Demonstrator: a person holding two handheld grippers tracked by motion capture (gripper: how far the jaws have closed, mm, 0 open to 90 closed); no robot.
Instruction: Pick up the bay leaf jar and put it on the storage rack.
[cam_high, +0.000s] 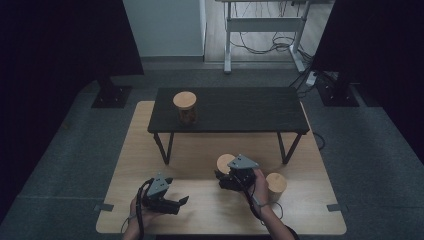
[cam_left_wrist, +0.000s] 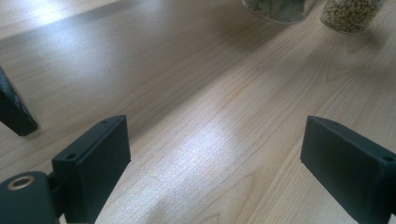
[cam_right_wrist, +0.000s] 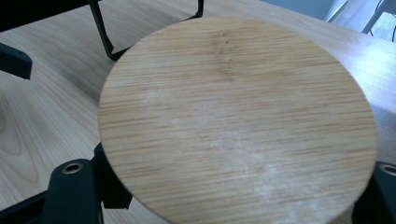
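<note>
A jar with a round bamboo lid (cam_right_wrist: 233, 116) sits between the jaws of my right gripper (cam_high: 225, 175), which is shut on the jar's body under the lid. In the high view that lid (cam_high: 226, 162) is at the middle front of the wooden board. A second lidded jar (cam_high: 276, 184) stands just right of the right hand. A third lidded jar (cam_high: 185, 107) stands on the left part of the low black table (cam_high: 250, 112). My left gripper (cam_high: 181, 201) lies at the front left of the board, open, with only bare wood between its fingers (cam_left_wrist: 93, 168).
The wooden board (cam_high: 150, 150) lies on grey carpet, and the black table's legs (cam_high: 165, 147) stand on it. Two jar bottoms (cam_left_wrist: 280, 9) are at the top of the left gripper view. A white desk frame and cables are beyond the table, with dark stands on both sides.
</note>
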